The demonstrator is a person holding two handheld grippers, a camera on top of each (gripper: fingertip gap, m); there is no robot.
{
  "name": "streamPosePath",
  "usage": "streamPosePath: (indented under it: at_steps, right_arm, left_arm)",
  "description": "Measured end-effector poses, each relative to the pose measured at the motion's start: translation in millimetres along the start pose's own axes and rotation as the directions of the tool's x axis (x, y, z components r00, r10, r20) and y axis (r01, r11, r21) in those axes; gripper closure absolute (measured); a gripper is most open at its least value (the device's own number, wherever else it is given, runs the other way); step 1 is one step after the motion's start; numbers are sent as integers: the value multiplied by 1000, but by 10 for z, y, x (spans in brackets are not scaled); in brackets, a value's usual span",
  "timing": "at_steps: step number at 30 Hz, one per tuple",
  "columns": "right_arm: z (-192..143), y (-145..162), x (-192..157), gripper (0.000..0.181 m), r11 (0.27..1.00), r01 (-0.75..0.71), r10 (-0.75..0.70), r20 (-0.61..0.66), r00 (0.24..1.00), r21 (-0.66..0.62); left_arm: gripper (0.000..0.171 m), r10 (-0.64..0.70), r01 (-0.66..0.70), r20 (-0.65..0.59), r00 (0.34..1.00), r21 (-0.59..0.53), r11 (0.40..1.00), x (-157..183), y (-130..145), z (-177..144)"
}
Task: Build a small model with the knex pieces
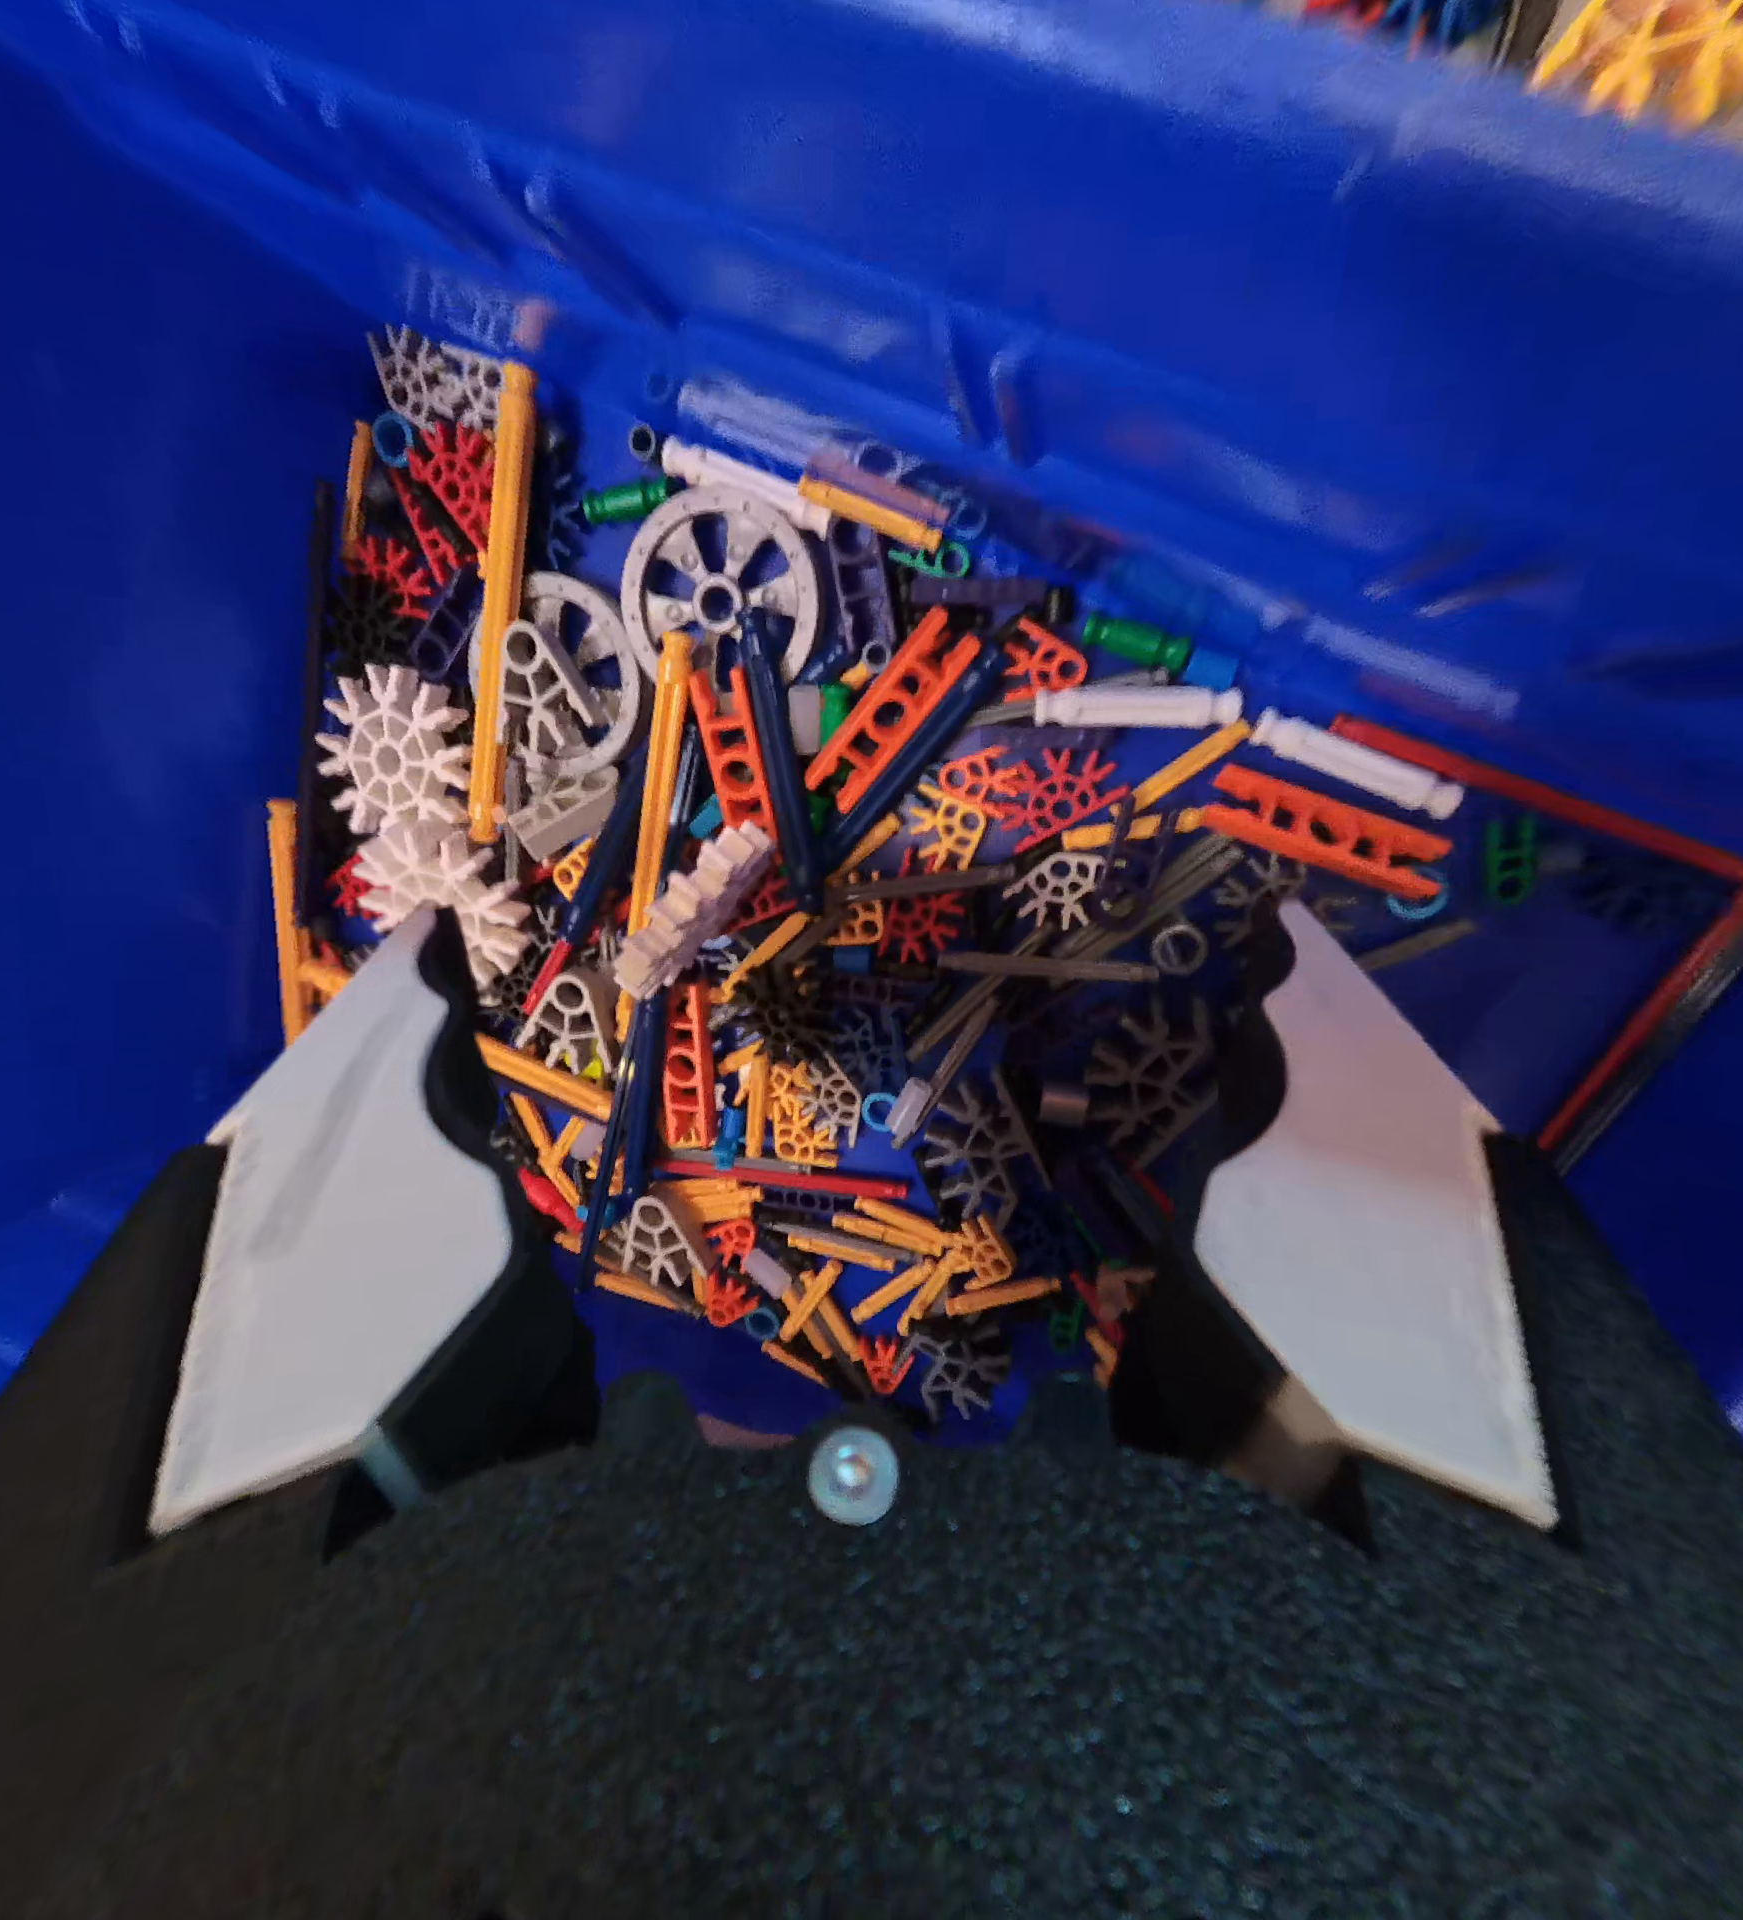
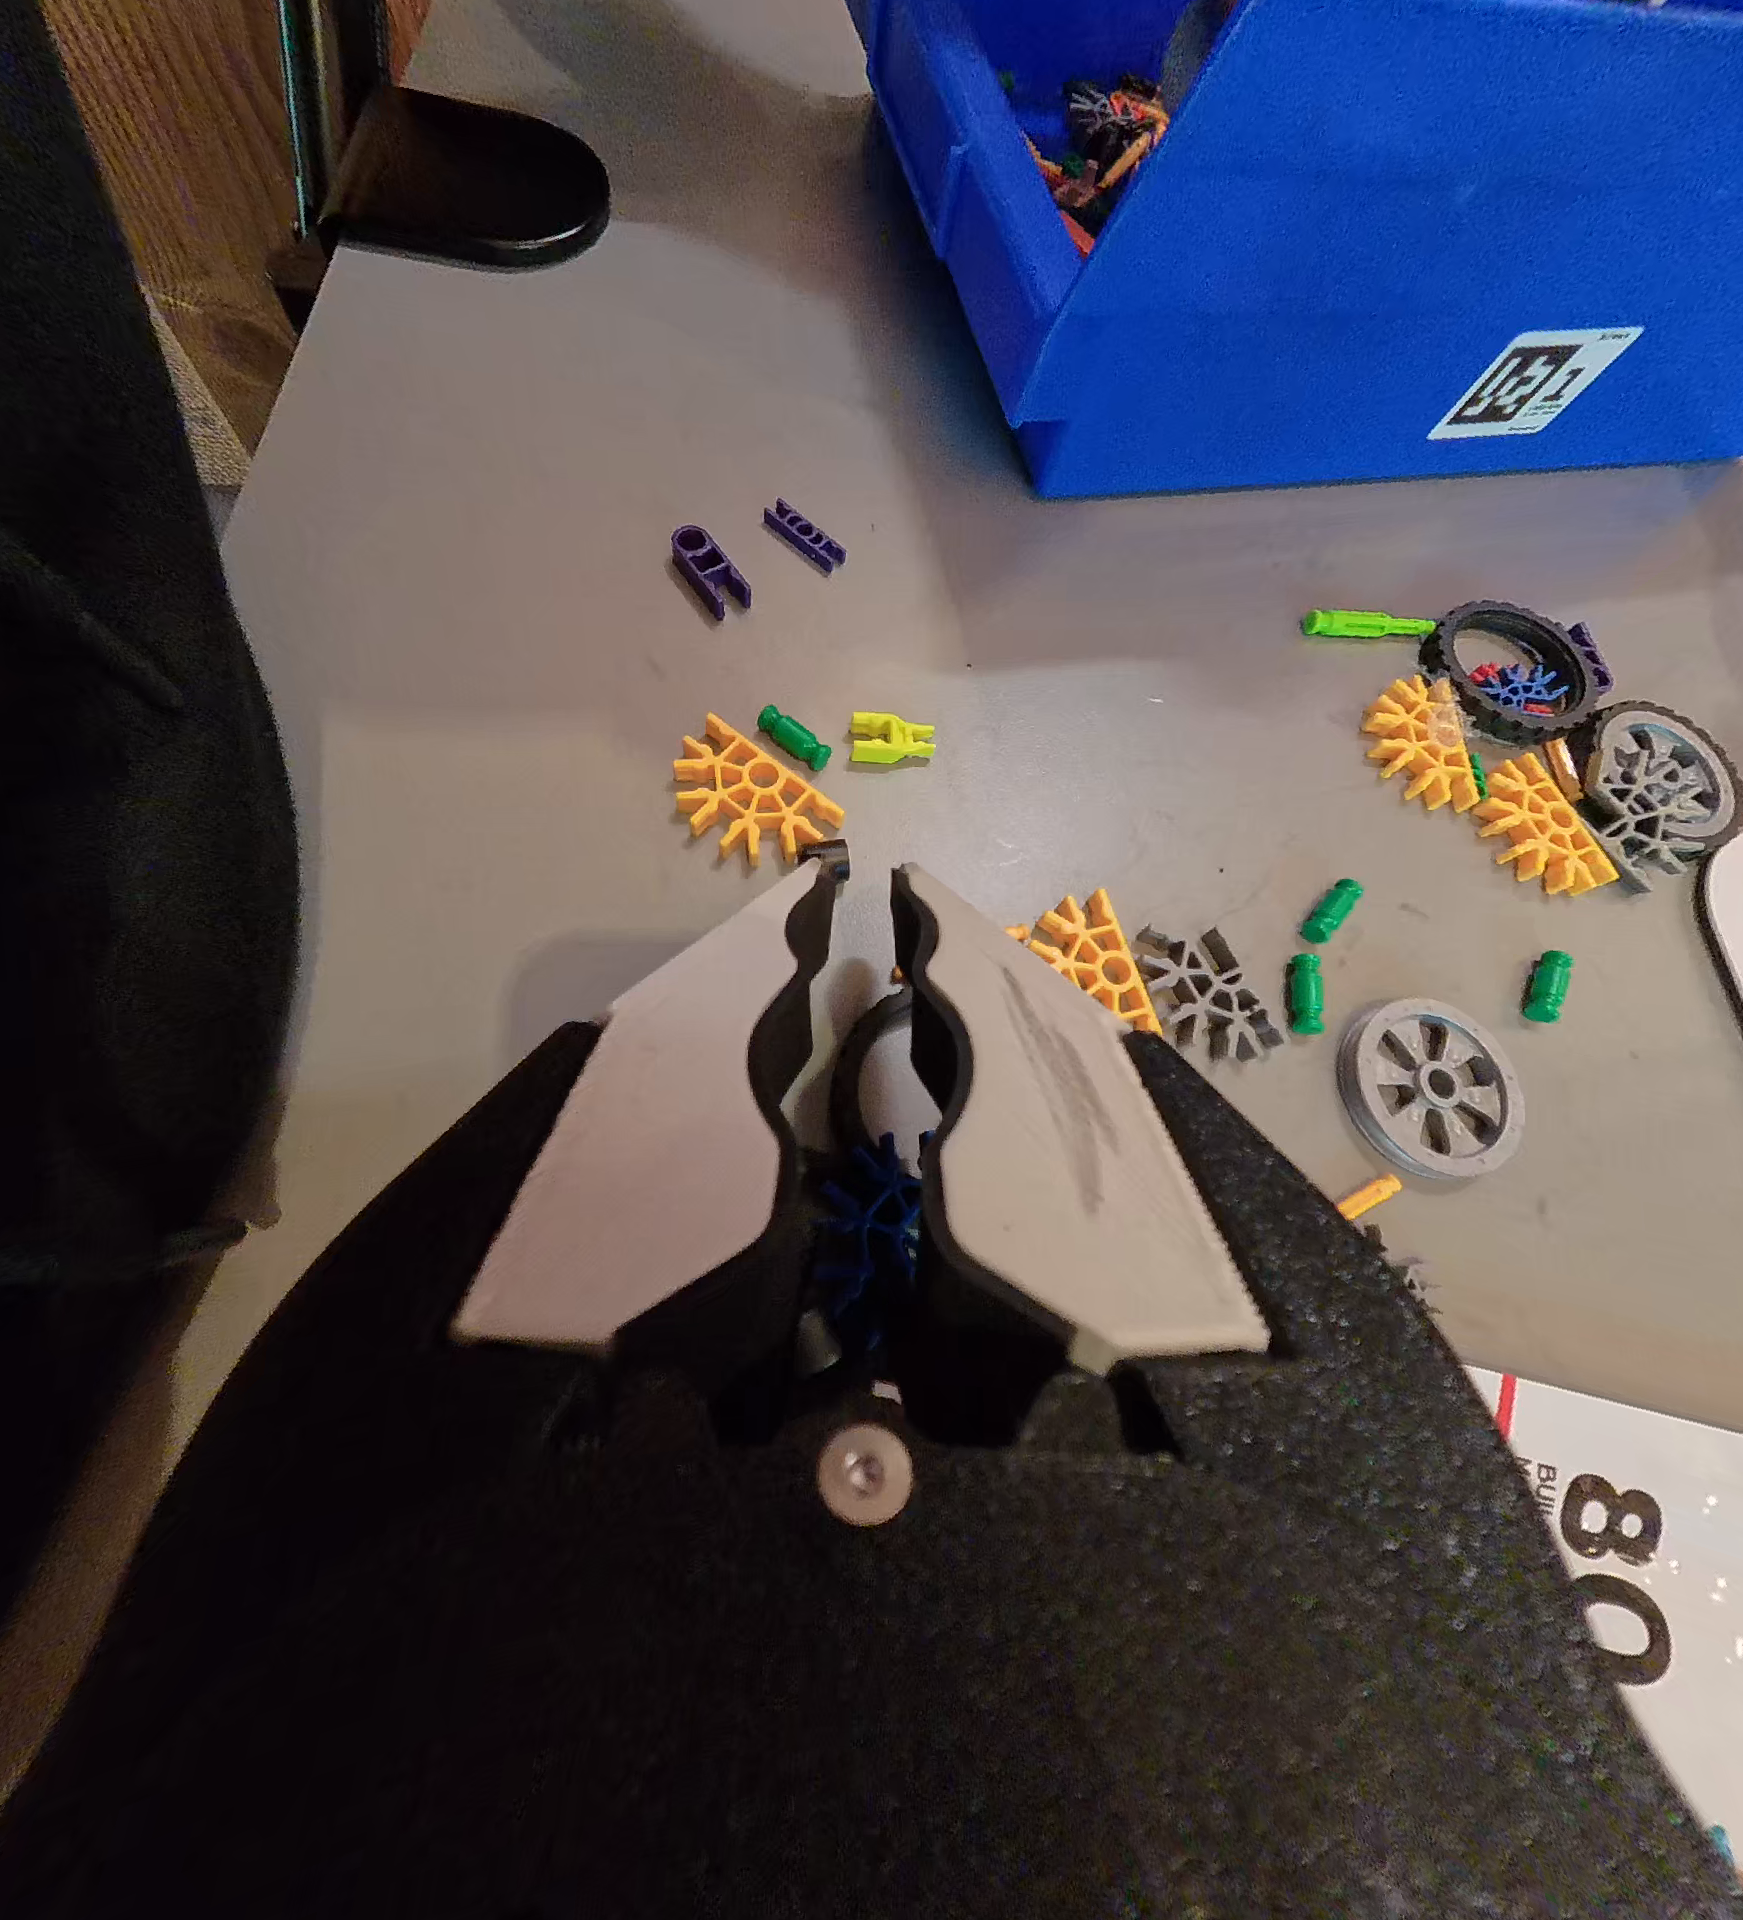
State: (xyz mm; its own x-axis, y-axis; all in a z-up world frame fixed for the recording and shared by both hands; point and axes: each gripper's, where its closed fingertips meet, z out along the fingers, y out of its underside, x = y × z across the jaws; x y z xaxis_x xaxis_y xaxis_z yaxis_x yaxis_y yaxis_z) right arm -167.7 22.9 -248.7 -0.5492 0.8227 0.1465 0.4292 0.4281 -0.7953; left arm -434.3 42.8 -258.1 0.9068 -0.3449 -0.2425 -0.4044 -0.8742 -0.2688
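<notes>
In the left wrist view my left gripper [image 1: 856, 920] is open wide and empty, held inside a blue bin [image 1: 846, 260] just above a heap of toy construction pieces. Under it lie yellow rods [image 1: 503, 613], orange ladder-like pieces [image 1: 893, 707], white snowflake connectors [image 1: 394, 743] and a grey spoked wheel [image 1: 721, 592]. In the right wrist view my right gripper [image 2: 864, 873] is nearly shut low over a grey table [image 2: 493, 540]. A black tyre ring [image 2: 851, 1060] sits clamped between its pads, with a dark blue snowflake connector [image 2: 872, 1216] behind it.
Loose parts lie around the right gripper: yellow fan connectors [image 2: 753, 790], green short rods [image 2: 794, 736], a lime clip [image 2: 890, 738], purple clips [image 2: 709, 571], a grey wheel [image 2: 1430, 1086], a tyre cluster [image 2: 1511, 670]. The blue bin [image 2: 1366, 312] stands behind. A booklet [image 2: 1656, 1558] lies right. The grey spoked wheel [image 1: 721, 592] lies some 6 cm from my left tips, 30 cm from my right tips.
</notes>
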Motion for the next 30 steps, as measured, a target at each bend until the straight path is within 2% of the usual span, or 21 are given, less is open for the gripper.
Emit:
streamPosePath:
  at_steps: [7, 19, 25, 30]
  right_arm:
    - [1, 1, -1, 172, 1000, 1, -1, -1, 1000, -1]
    - [-106, -99, 111, 172, 999, -7, 10, -63, 998, 42]
    - [-208, -177, 230, 172, 997, -17, 26, -137, 990, 70]
    - [-276, -212, 325, 172, 997, -22, 38, -198, 980, 79]
  left_arm:
    - [32, 19, -16, 72, 997, -44, 999, -117, 165, -87]
    - [44, -49, 32, 148, 988, 110, 993, -87, -17, -675]
    - [64, -86, 48, 165, 983, 219, 975, 237, -91, -1075]
    - [84, -92, 54, 147, 985, 248, 967, 673, 7, -1233]
